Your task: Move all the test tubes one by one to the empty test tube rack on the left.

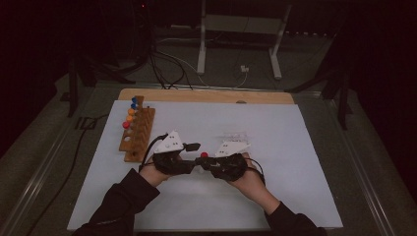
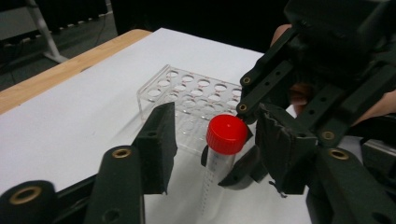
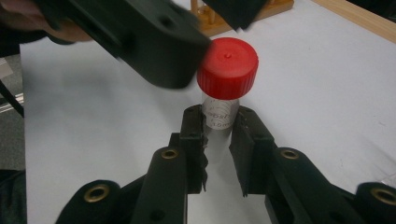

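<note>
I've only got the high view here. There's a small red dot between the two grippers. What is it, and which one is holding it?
Observer: It's the red cap of a clear tube. The right gripper is shut on the tube's body just below the cap.
Operator: Is the left gripper on the cap yet?
Observer: The left gripper has the cap between its jaws, but a gap shows on each side in the left gripper view, so it isn't gripping.
Operator: And the pale thing on the table beyond the grippers?
Observer: A clear rack with rows of round holes. The holes I can see are empty.
</note>
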A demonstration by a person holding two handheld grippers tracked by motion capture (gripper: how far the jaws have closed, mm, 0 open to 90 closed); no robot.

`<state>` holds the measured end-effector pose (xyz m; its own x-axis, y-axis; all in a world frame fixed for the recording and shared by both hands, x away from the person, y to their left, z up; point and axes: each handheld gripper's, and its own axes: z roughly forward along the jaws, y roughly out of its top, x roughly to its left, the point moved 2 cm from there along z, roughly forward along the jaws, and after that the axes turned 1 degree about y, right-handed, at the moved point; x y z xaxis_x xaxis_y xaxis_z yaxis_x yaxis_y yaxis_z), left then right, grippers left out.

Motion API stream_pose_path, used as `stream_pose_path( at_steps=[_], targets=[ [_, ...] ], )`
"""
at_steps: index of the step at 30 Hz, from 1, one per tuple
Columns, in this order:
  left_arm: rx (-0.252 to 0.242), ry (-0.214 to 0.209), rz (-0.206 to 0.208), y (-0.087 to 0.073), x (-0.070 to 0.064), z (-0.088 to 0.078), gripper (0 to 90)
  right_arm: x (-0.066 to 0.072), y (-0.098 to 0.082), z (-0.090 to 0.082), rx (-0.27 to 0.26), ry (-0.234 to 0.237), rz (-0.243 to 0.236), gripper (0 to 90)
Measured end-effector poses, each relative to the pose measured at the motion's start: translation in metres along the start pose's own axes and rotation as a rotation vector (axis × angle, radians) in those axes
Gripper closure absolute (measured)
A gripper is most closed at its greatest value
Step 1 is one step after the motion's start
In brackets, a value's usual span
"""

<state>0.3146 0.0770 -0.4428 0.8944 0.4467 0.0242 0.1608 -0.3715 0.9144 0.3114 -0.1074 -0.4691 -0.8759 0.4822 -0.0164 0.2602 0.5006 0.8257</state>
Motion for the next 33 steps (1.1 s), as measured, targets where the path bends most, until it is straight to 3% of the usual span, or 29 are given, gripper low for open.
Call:
stream_pose_path(
  at_steps=[6,15,23,30,33],
  targets=[
    [0.001,-0.005,0.02,0.0,-0.002,0.005,70.3,-0.002,0.001,-0.002,-0.006,-0.003,0.011,75.2],
    [-0.006,0.0,0.021,0.006,0.0,0.001,71.7,-0.003,0.002,-0.006,-0.032,0.004,0.022,72.2],
    [-0.025,0.06,0.005,0.011,0.012,-0.018,71.8,-0.004,0.004,-0.012,-0.072,-0.018,0.039,47.4],
    [-0.032,0.119,-0.005,0.014,0.023,-0.038,71.8,-0.002,0.005,-0.013,-0.085,-0.064,0.052,14.7],
    [-0.042,0.142,-0.01,0.016,0.028,-0.047,71.8,-0.001,0.006,-0.014,-0.091,-0.068,0.063,8.4]
  ],
)
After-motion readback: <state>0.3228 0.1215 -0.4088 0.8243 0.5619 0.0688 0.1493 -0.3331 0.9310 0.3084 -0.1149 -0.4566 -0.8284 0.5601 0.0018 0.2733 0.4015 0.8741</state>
